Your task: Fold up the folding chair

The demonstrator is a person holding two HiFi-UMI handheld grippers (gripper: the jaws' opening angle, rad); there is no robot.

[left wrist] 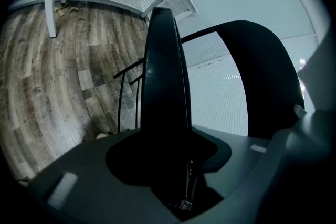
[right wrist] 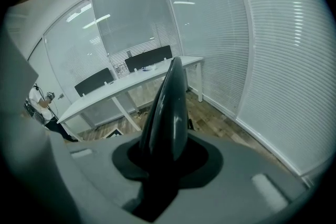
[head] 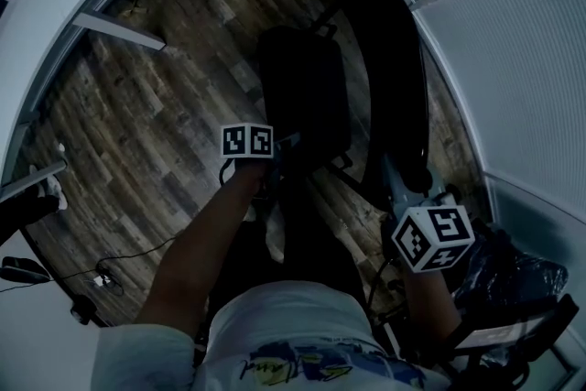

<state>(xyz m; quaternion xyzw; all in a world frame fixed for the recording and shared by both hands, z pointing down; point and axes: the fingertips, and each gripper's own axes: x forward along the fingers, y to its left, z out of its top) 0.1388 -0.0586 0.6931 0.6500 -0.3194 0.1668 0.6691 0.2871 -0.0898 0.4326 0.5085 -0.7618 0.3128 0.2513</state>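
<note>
The folding chair (head: 348,87) is seen standing on the wooden floor (head: 156,105) just in front of the person, close beside a glass partition with blinds (head: 513,59) on its right. The seat (head: 302,92) is pinched at its near edge by the left gripper (head: 288,151). In the left gripper view the dark seat panel (left wrist: 165,81) is shown edge-on, running straight up from between the jaws. The top of the backrest (head: 394,78) is clamped in the same way by the right gripper (head: 396,177), and its curved rim (right wrist: 168,107) is seated in that gripper's slot.

The step in hand is judged to be the fold itself: the seat is being tipped up towards the backrest, but a clear gap is left between the two, so the chair is only partly closed. For the next move, the seat edge would need to be swung up and across until it lies flat against the backrest. The backrest would have to be steadied so that the thin tube legs (left wrist: 126,92) can be drawn together.

Little room is left on the right by the partition. A cable (head: 101,275) is seen lying on the floor at the left, well apart. A white table (right wrist: 121,86) is seen further off.
</note>
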